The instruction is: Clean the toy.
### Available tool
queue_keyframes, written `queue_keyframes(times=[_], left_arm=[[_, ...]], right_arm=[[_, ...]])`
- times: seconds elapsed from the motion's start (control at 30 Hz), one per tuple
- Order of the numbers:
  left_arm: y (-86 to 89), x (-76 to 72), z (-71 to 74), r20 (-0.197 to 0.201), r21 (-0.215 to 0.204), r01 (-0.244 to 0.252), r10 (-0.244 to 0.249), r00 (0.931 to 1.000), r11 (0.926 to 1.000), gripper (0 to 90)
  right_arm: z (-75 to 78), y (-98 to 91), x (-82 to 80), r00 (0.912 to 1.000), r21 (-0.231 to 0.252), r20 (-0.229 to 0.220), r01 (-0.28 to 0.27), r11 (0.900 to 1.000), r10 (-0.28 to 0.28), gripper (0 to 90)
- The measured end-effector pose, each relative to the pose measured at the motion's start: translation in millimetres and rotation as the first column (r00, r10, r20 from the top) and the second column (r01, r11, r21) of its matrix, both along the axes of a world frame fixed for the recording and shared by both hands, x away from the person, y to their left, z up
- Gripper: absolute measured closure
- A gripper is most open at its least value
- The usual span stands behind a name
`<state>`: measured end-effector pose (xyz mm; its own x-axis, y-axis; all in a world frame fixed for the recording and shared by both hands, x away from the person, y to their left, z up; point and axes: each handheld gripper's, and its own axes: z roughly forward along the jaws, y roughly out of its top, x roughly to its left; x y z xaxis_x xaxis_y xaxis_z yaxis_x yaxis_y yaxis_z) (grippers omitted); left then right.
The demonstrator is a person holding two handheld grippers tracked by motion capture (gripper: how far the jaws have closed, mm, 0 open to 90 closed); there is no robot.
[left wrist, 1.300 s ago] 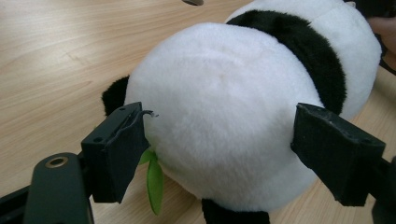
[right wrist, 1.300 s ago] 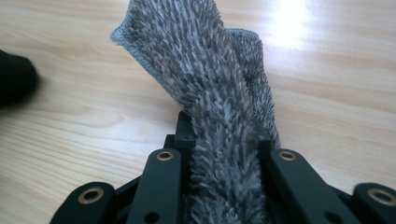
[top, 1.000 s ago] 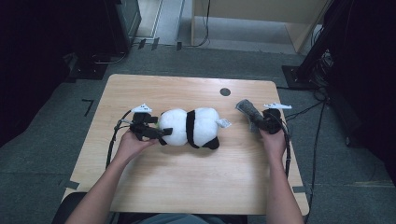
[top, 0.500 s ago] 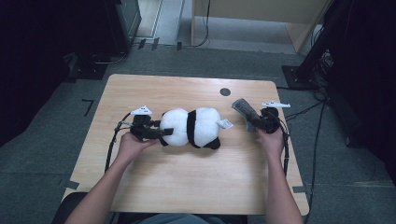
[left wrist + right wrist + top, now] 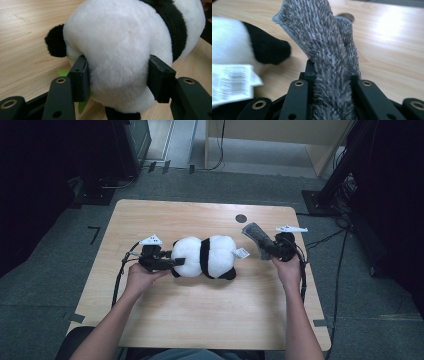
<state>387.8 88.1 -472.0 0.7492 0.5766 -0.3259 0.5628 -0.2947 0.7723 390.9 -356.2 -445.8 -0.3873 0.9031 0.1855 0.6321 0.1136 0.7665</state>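
- While the left gripper (image 5: 167, 263) clamps the panda plush (image 5: 205, 256), the right gripper (image 5: 272, 251) holds a grey fuzzy cloth (image 5: 256, 236) raised off the table (image 5: 200, 330), just past the panda's far end.
- Left fingers (image 5: 80, 77): they have just been closing, and in the left gripper view the pads now press into the white fur of the rounded end on both sides. Plush dents slightly, so it looks like a real grip, not just contact.
- Right fingers (image 5: 308, 75): close together, pinching the cloth (image 5: 329, 62) low down; the rest of it sticks up past the tips in a loose fold.
- Panda location: lying on its side near the middle of the table, long axis running left to right, paper tag (image 5: 242, 253) pointing toward the right gripper.
- Cloth does not touch the panda yet; near but apart.
- Dark round mark (image 5: 241, 218) on the table sits behind the cloth, not involved.
- Progress read: looks like a wipe-the-toy job. Done: cloth picked up, panda pinned. Left: bring the cloth over and rub the fur, then set both down. Roughly the early part.
- Risk guess: soft body may roll under the wipe if the left grip is shallow.
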Motion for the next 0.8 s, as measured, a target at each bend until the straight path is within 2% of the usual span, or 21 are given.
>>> queue_keyframes(times=[0.17,0.27,0.5,0.67,0.8], left_arm=[[0.2,-2.3,1.2,-0.004,-0.002,-0.001,0.001,1.0,1.0,43.9],[0.2,-3.4,1.9,-0.008,0.001,-0.002,0.002,1.0,1.0,44.5],[3.3,-6.1,2.6,-0.014,-0.011,-0.002,0.002,0.9999,0.9999,47.1],[2.3,-7.0,1.9,-0.007,-0.017,-0.015,0.015,0.9999,0.9997,46.9],[1.3,-7.7,2.2,-0.002,-0.011,-0.019,0.019,0.9998,0.9998,46.6]], right_arm=[[16.4,17.2,-0.3,0.9989,-0.014,0.018,-0.043,0.999,0.044,73.5],[29.0,30.4,-1.1,0.9957,-0.013,0.051,-0.077,0.9969,0.078,73.4],[49.8,59.7,-1.2,0.9863,-0.017,0.069,-0.149,0.9887,0.15,73.4],[65.8,82.2,-1.2,0.9695,-0.004,0.106,-0.222,0.9751,0.221,73.3],[72.3,109.0,2.8,0.9526,-0.028,0.101,-0.286,0.9579,0.287,73.2]])
